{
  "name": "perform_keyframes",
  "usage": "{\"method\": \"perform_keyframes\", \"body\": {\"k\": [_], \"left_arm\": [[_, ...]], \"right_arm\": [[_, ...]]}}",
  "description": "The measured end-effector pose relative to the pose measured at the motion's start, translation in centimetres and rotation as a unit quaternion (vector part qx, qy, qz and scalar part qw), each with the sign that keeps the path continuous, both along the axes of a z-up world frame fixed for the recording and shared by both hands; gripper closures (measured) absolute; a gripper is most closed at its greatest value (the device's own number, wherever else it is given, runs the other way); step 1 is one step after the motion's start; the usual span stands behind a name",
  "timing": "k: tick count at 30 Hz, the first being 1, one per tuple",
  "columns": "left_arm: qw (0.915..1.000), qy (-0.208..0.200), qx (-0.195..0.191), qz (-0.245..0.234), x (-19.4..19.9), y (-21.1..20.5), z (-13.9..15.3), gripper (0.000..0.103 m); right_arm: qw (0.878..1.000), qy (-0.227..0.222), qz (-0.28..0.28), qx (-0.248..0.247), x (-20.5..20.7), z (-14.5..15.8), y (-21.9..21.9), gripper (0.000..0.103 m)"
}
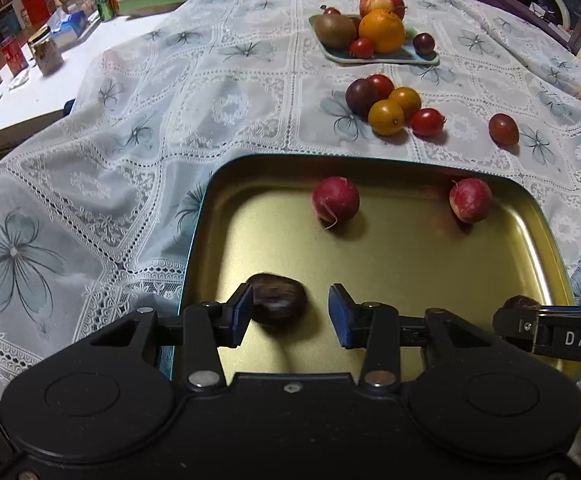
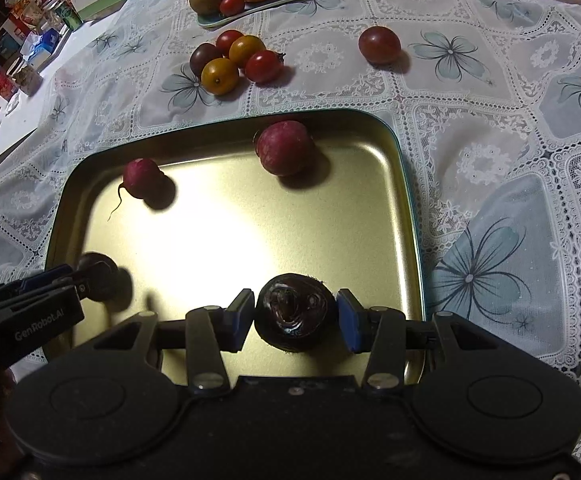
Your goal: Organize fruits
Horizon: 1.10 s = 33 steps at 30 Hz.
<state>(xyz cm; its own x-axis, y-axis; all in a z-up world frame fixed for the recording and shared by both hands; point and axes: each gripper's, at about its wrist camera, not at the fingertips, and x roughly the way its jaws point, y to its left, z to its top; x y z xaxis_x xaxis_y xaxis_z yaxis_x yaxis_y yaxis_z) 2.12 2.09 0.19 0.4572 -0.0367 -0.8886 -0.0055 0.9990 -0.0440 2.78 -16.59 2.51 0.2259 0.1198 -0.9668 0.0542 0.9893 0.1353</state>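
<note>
Left wrist view: I look down along my left gripper (image 1: 286, 314) into a gold metal tray (image 1: 410, 248) on a lace tablecloth (image 1: 110, 140).
Left jaws: open; a dark chestnut (image 1: 277, 305) lies on the tray floor against the left pad, with a clear gap to the right pad.
Right wrist view: my right gripper (image 2: 292, 316) points down over the tray's near right corner.
Right jaws: partly closed around a second dark chestnut (image 2: 294, 316); both pads sit right at its sides, but I cannot tell whether they press it.
Tray contents: two red radishes (image 1: 335, 202) (image 1: 470, 200) near the far wall.
Loose fruit: a cluster of small tomatoes (image 1: 390, 106) beyond the tray, one dark tomato (image 1: 503, 129) apart to its right.
Far plate (image 1: 370, 58): holds a kiwi (image 1: 334, 31), an orange (image 1: 382, 30), an apple (image 1: 381, 0).
</note>
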Motion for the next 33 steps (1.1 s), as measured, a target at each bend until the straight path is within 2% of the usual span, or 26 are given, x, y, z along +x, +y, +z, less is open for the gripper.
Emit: {"method": "perform_keyframes", "body": {"k": [8,14,33], "left_arm": [[0.9998,0.014,-0.012,0.003,0.08,0.13,-0.47,0.053],[0.9997,0.016,-0.016,0.008,0.00,0.39,-0.43,0.053],[0.9993,0.023,-0.028,0.012,0.62,0.80,-0.17,0.053]], "right_arm": [[0.999,-0.037,0.004,-0.009,-0.39,0.91,0.26,0.056],[1.000,-0.015,0.006,-0.001,-0.28,0.36,0.17,0.056],[1.000,-0.015,0.000,-0.002,-0.01,0.82,-0.03,0.056]]}}
